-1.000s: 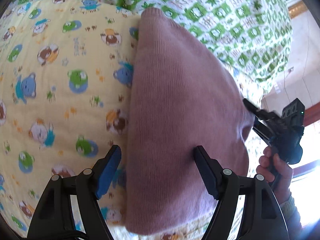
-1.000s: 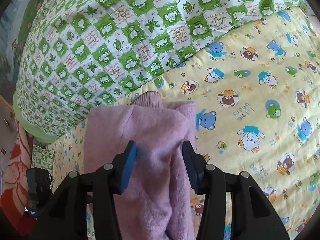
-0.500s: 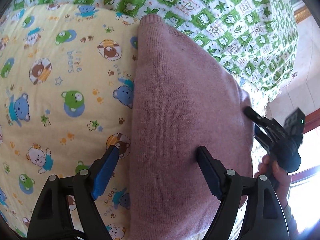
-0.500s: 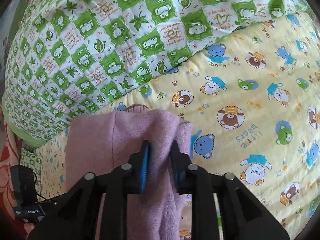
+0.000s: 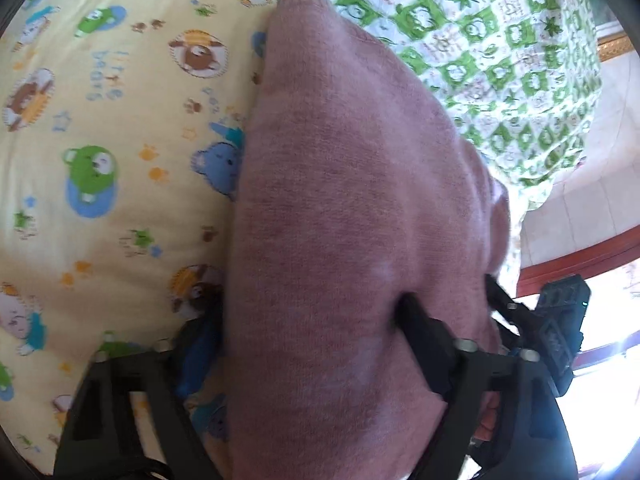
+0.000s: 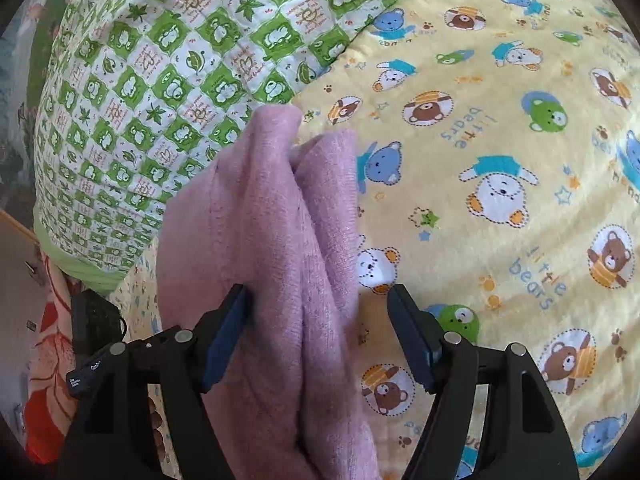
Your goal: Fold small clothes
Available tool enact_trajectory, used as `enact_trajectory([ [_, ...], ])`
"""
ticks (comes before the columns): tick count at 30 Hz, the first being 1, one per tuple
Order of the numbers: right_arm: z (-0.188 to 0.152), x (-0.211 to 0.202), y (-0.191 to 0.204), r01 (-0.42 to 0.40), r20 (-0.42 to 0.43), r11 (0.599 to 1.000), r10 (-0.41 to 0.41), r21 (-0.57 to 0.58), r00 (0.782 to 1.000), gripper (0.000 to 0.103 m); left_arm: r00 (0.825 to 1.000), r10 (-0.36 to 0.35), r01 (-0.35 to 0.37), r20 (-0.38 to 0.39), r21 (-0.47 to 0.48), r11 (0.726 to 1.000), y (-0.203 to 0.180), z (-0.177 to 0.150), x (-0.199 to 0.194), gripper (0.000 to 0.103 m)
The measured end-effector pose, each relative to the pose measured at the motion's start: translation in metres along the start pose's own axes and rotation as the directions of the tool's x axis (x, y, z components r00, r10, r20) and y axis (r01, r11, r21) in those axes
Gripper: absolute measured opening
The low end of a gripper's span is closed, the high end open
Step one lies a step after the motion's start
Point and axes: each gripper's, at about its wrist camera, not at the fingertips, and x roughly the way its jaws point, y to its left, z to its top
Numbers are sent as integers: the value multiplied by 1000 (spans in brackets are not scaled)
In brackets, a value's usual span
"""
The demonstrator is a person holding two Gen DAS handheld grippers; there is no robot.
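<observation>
Pink knit garment [image 5: 340, 220] lies lengthwise on the yellow bear-print sheet [image 5: 120, 140], its far tip at the edge of the green checked quilt [image 5: 500, 40].

Progress (judged): garment already narrowed to a long band, doubled layers showing in the right wrist view [image 6: 280, 260]; a crosswise fold and flattening probably remain.

Left gripper [image 5: 308, 328]: jaws wide apart, straddling the band; left finger at its left edge, right finger pressing a dent into the knit. Not clamped.

Right gripper [image 6: 316, 320]: jaws apart, left finger touching the cloth, right finger clear of it over the sheet.

Unclear: garment type, sleeves, hem all hidden by folds; near end cut off by both frames. Left wrist view motion-blurred.
</observation>
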Motion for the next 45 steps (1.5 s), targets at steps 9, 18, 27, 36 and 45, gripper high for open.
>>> enact_trajectory([
  [9, -10, -4, 30, -139, -32, 990, 138, -13, 990, 30, 996, -23, 18, 85, 60, 998, -16, -16, -39, 35],
  [18, -45, -21, 111, -281, -30, 956, 279, -86, 960, 29, 977, -1, -5, 212, 29, 1000, 14, -56, -152, 35],
  [27, -113, 29, 182, -411, -186, 908, 392, -82, 901, 29, 958, 102, -86, 269, -70, 994, 104, -97, -248, 35],
  [36, -154, 80, 204, -410, -300, 911, 382, -34, 874, 28, 965, 132, -96, 228, -162, 982, 161, -120, -242, 35],
  [45, -158, 101, 184, -299, -323, 953, 268, -52, 908, 29, 966, 158, -128, 206, -152, 980, 172, -122, -227, 38],
])
